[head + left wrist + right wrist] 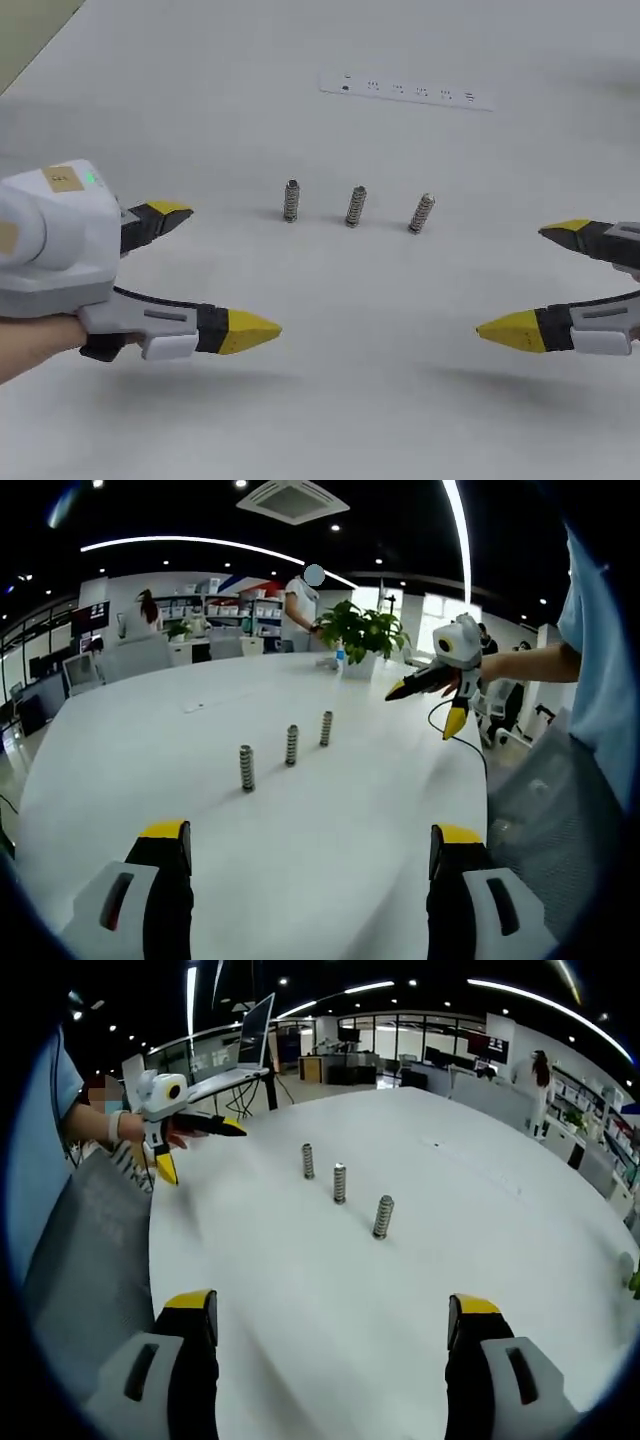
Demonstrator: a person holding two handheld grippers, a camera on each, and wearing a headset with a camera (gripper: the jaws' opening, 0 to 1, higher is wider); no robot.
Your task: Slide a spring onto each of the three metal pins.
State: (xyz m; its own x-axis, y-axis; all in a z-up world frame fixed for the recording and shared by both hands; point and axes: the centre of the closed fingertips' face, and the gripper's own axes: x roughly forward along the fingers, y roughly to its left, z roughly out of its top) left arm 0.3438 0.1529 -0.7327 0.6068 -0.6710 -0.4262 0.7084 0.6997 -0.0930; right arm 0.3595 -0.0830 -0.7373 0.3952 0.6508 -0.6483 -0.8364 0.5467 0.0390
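Three metal pins stand in a row on the white table, each with a spring around it: the left one (291,201), the middle one (356,206) and the right one (422,213). They also appear as springs (288,745) in the left gripper view and springs (340,1183) in the right gripper view. My left gripper (215,272) hovers open to the left of the row, nothing between its yellow tips. My right gripper (532,282) hovers open to the right, also holding nothing. Each gripper appears in the other's view: right gripper (430,695), left gripper (195,1140).
A white power strip (405,90) lies flat at the far side of the table. The white table (330,380) stretches bare in front of the pins. A potted plant (365,635) stands at the table's far edge, with people and desks beyond.
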